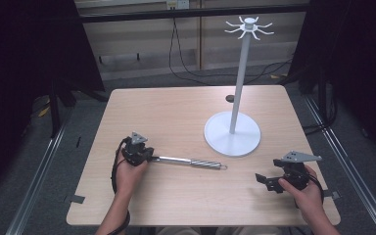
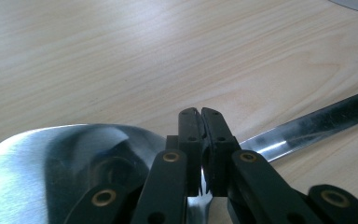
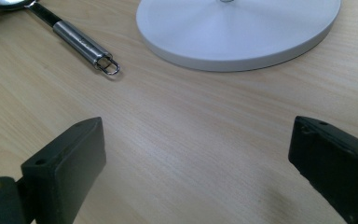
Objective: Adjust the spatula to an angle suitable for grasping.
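Nearest the camera, two forearms are entering from the near table edge. The right hand (image 1: 307, 192) is holding the right gripper (image 1: 267, 182) at the near right of the wooden table (image 1: 176, 112); in the right gripper view its jaws are standing wide apart over bare tabletop, gripping nothing. The left hand (image 1: 129, 174) is holding the left gripper (image 1: 149, 156) at the near left, a dark cable looping beside the wrist. In the left gripper view its jaws are pressing nearly together at the neck of a metal spoon (image 2: 74, 172), where the shiny bowl is meeting the handle; the tips are closing on this narrow part, though the exact contact is partly hidden behind the jaws. The spoon is lying flat on the table, its handle (image 1: 191, 161) extending rightward from the left gripper toward the table's middle and ending in a small hanging loop (image 3: 108, 65). Just beyond the handle's end, well apart from both grippers, a white utensil stand (image 1: 232, 134) is sitting right of centre: a round flat base, an upright white pole, and a ring of curved hooks (image 1: 248, 27) at the top. A small dark object (image 1: 230, 98) is lying on the far part of the table behind the pole, too small to identify. Beyond the far edge, cables are trailing across the floor.
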